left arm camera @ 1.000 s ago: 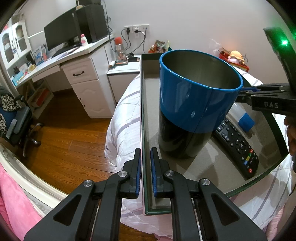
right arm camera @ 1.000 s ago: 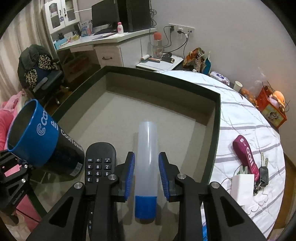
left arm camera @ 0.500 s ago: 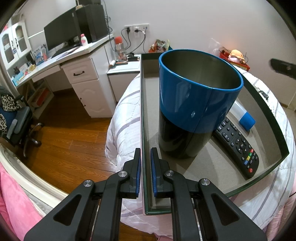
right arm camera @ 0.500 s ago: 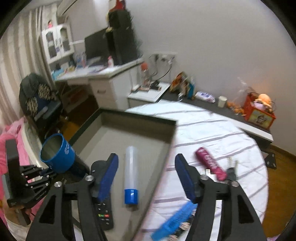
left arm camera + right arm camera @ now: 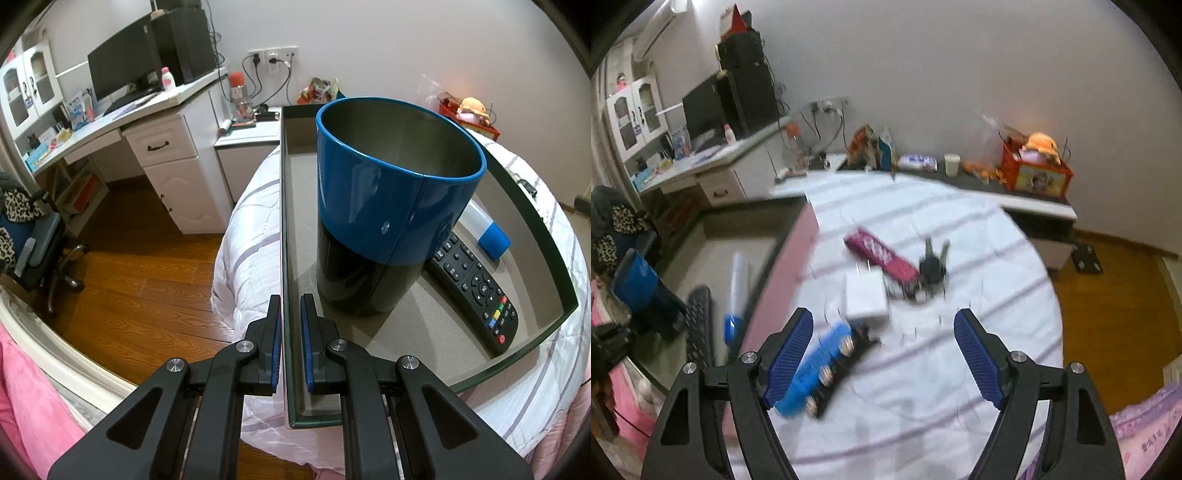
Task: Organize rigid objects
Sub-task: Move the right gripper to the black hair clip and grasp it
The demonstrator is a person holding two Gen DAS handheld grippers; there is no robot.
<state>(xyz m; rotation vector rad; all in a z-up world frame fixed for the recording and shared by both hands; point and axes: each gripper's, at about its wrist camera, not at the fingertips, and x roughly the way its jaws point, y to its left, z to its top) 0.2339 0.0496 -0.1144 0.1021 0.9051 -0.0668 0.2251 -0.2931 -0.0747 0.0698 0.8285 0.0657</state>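
**Tray wall clamped, right jaws spread**

The tray (image 5: 533, 221) wall is pinched by the left gripper (image 5: 291, 325); a cup (image 5: 384, 206) stands just ahead. The right gripper (image 5: 884, 332), just opened, is empty above the bedsheet (image 5: 960, 229), charger (image 5: 866, 295) ahead.

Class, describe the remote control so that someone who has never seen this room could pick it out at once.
Find the shallow dark-rimmed tray lying on the striped white bedcover. Inside it, beside the tall blue and black cup, lies the remote control. It is the only flat black slab there, covered in buttons with a few coloured ones at one end, unlike the clear tube with the blue cap.
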